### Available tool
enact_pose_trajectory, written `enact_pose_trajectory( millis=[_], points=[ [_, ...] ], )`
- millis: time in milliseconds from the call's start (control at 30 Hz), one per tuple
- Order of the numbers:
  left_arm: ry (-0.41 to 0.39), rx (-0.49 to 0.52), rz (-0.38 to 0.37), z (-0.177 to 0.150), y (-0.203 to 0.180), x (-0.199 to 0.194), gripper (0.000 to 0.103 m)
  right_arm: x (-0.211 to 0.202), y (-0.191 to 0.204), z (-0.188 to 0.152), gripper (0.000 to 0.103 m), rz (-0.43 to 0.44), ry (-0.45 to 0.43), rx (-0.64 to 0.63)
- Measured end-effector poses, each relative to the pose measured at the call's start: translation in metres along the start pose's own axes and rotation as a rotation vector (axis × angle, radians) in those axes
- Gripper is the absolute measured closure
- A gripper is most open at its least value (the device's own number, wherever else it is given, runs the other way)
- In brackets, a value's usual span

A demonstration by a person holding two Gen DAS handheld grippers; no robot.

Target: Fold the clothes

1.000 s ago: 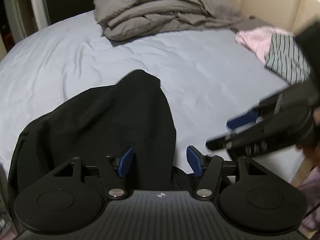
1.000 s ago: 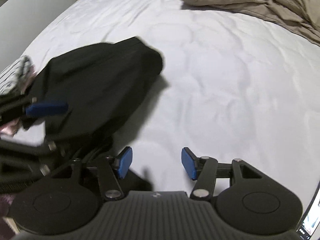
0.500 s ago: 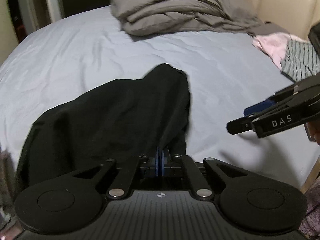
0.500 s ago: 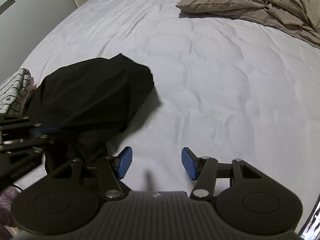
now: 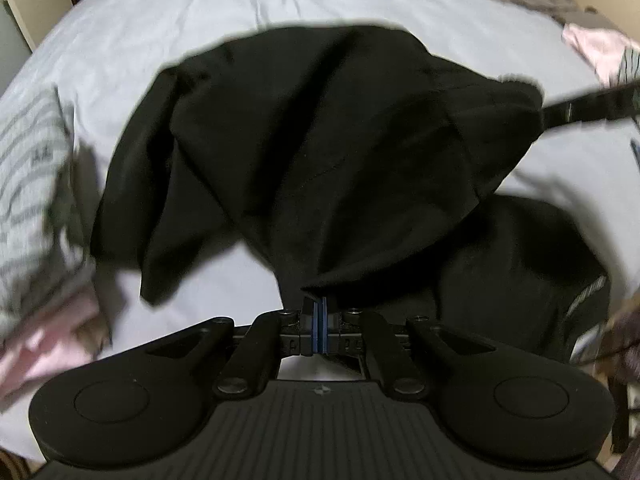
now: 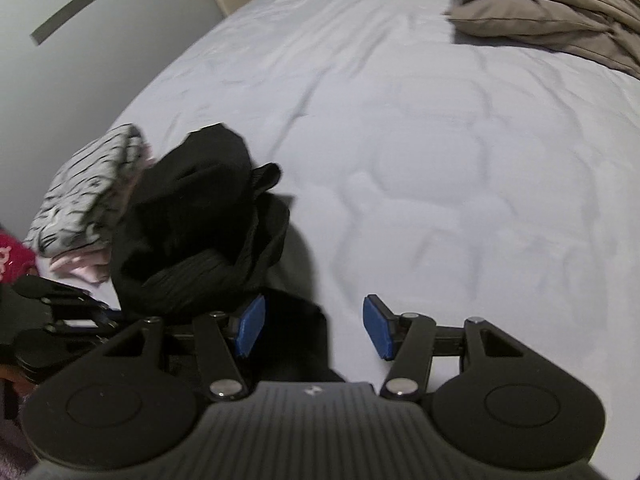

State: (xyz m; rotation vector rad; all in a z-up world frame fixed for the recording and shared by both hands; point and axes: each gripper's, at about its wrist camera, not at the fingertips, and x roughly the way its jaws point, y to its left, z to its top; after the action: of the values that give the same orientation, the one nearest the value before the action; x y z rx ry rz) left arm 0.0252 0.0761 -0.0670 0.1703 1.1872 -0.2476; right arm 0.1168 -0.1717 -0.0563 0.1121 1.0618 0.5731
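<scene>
Since half a second ago we have lifted the black fabric garment (image 5: 320, 152) off the pale lilac bed sheet (image 5: 208, 12): it lay slumped on the sheet then, and now it hangs spread in front of the left wrist camera, its lower edges clear of the sheet. Our left gripper (image 5: 320, 316) is clamped on a bunched corner of that garment, the blue pads (image 5: 315, 326) pressed flat together with cloth coming out above them. From the right wrist view the same garment shows as a crumpled dark bundle (image 6: 200, 220) at about 10 o'clock, hanging above the sheet (image 6: 440, 160) beside the left gripper's black frame (image 6: 52, 320).

Our right gripper (image 6: 312, 326) stands with its jaws wide apart and nothing between the blue pads (image 6: 250, 328); a dark fold of cloth lies under it (whether it belongs to the lifted garment we cannot tell). In the left view a thin black bar at 2 o'clock, blurred, reaches the garment's far corner.

At 9 o'clock in the left view lies a grey striped garment (image 5: 28, 176) over a pale pink one (image 5: 52, 344); both are blurred. A folded taupe duvet (image 6: 560, 20) sits at 1 o'clock in the right view, well apart from the black garment.
</scene>
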Motion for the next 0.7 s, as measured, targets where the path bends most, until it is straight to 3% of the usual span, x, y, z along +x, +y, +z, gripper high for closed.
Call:
enact_pose_trajectory(
  millis=[133,333,433,533,600,700],
  points=[
    [0.058,0.068,0.001,-0.017,-0.007,0.005,0.103,0.0,0.015,0.002,0.045,0.053,-0.009,0.028],
    [0.039,0.111,-0.006,-0.022,-0.011,-0.01,0.102,0.007,0.027,0.007,0.045,0.092,-0.006,0.044],
    [0.004,0.116,-0.029,-0.019,-0.011,-0.026,0.101,0.02,0.035,0.007,0.062,0.076,0.034,0.012],
    [-0.044,0.091,-0.068,-0.012,-0.008,-0.044,0.096,0.033,0.039,0.002,0.065,0.048,0.089,-0.002],
    [-0.091,0.068,-0.09,-0.008,-0.003,-0.057,0.09,0.04,0.041,-0.003,0.074,0.06,0.123,-0.003],
    [-0.164,0.029,-0.117,0.0,-0.002,-0.077,0.081,0.046,0.048,-0.013,0.077,0.091,0.171,-0.036]
  ],
)
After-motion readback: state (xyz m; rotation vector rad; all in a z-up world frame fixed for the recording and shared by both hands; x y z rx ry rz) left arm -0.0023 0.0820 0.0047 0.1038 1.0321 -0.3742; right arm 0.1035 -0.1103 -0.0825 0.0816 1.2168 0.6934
